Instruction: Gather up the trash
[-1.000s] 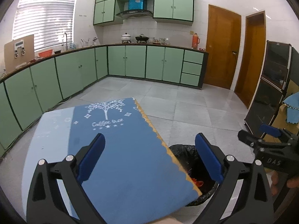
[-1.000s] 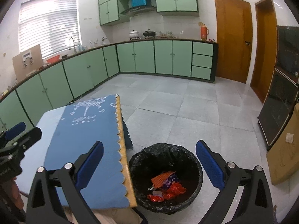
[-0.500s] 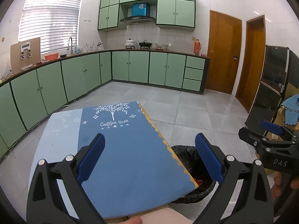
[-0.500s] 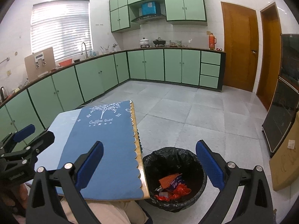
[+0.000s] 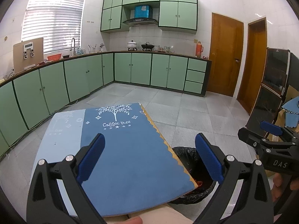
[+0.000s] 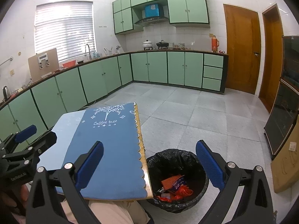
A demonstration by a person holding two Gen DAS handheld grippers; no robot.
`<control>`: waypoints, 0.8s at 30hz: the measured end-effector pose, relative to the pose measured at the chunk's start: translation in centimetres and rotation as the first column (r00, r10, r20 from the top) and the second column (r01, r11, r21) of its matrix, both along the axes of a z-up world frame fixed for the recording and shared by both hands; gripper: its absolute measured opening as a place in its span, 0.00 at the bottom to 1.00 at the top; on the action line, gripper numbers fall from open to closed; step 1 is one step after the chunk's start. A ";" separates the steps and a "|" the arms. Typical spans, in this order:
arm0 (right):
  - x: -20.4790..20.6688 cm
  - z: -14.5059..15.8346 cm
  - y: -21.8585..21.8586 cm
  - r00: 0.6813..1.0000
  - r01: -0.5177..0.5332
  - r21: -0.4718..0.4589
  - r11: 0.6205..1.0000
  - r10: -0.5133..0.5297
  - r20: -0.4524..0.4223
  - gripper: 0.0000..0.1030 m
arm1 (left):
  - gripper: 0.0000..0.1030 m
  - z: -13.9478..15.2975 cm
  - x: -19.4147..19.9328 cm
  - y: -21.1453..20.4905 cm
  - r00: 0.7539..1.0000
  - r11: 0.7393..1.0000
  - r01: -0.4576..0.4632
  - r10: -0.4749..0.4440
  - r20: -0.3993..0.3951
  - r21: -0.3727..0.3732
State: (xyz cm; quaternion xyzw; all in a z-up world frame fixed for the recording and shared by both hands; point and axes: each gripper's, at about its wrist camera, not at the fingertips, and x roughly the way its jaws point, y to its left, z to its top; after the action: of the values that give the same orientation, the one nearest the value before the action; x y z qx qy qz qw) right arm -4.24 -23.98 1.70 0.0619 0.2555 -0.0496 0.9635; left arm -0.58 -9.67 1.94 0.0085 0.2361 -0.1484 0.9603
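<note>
Table with blue cloth looks bare, nothing on it left to pick. Bin stands on the floor touching the table's right edge, presumably so trash drops straight off the side. Trash, orange and red wrappers, sits at the bin bottom on the black liner. Left gripper hangs over the cloth, jaws wide apart, empty. Right gripper hangs above the bin rim, also wide apart and empty, consistent with a drop done. Task looks finished or nearly so.
</note>
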 end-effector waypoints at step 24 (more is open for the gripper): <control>0.5 -0.1 0.0 1.000 -0.001 -0.004 1.000 0.001 -0.006 0.94 | 0.91 0.1 0.1 0.0 1.000 1.000 -0.003 0.003 -0.001 -0.003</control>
State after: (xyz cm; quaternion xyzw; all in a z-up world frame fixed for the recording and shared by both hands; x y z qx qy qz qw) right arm -3.73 -23.96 1.63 0.0599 0.2582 -0.0496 0.9629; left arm -0.46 -9.66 2.04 0.0066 0.2364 -0.1475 0.9604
